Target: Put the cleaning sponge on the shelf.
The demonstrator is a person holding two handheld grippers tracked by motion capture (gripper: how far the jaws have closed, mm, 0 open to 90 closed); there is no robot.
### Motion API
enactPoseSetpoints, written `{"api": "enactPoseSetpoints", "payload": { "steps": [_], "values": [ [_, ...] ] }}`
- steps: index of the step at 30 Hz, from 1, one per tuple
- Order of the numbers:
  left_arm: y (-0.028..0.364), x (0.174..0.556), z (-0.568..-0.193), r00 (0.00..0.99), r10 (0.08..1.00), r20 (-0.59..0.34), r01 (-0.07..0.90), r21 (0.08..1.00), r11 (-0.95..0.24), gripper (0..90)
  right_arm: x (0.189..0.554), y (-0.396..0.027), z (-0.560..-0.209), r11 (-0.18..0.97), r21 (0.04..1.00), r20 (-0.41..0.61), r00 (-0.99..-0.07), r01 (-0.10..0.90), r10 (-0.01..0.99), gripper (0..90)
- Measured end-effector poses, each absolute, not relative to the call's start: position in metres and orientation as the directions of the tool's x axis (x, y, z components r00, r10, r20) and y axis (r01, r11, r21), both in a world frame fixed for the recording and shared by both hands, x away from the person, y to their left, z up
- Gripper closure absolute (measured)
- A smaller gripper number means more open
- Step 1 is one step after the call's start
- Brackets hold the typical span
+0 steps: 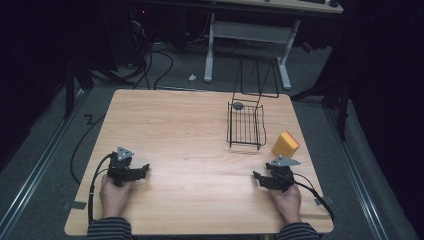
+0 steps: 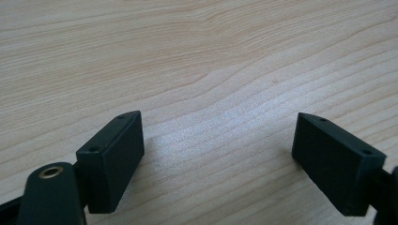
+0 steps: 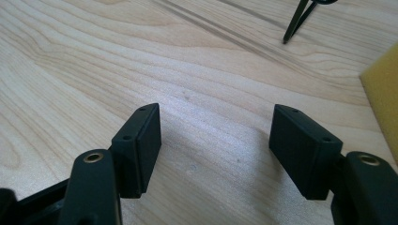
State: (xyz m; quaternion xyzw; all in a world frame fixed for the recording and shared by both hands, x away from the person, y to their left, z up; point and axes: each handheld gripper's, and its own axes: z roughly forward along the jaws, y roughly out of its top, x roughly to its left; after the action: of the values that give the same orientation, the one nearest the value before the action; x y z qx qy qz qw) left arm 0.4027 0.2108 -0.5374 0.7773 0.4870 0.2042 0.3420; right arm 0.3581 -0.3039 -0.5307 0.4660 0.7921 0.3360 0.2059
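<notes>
Both claws rest low at the near edge of the table [image 1: 190, 145], empty, jaws wide apart in each gripper view with bare wood between them. Left claw [image 1: 145, 169] sits near-left, well apart from everything. Right claw [image 1: 256, 176] sits near-right, aimed toward table centre. The sponge [image 1: 285, 144] lies just beyond and slightly right of the right claw's hand, near the table's right edge; in the right gripper view its yellow edge [image 3: 382, 96] enters from the right, off the jaw line. So the right hand is clearly nearer; it likely needs to swing right to line up. Sponge looks like a yellow block with an orange top face, tilted, long axis hard to tell. Farther, just left of it, the black wire basket [image 1: 245, 125] stands, a small grey round item in its far corner.
</notes>
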Motion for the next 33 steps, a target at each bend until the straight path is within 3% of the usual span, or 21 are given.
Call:
{"api": "enactPoseSetpoints", "payload": {
  "steps": [17, 33],
  "values": [
    [0.2108, 0.4028, -0.5374, 0.443, 0.897, -0.016, 0.617, 0.731, -0.292, 17.7, 0.3584, -0.3039, -0.5307, 0.346, 0.721, -0.005, -0.495, 0.601, 0.869, 31.0],
    [0.2109, 0.4028, -0.5373, 0.443, 0.896, -0.016, 0.617, 0.731, -0.292, 17.8, 0.3524, -0.3078, -0.5250, 0.339, 0.735, -0.006, -0.495, 0.587, 0.869, 34.5]
  ]
}}
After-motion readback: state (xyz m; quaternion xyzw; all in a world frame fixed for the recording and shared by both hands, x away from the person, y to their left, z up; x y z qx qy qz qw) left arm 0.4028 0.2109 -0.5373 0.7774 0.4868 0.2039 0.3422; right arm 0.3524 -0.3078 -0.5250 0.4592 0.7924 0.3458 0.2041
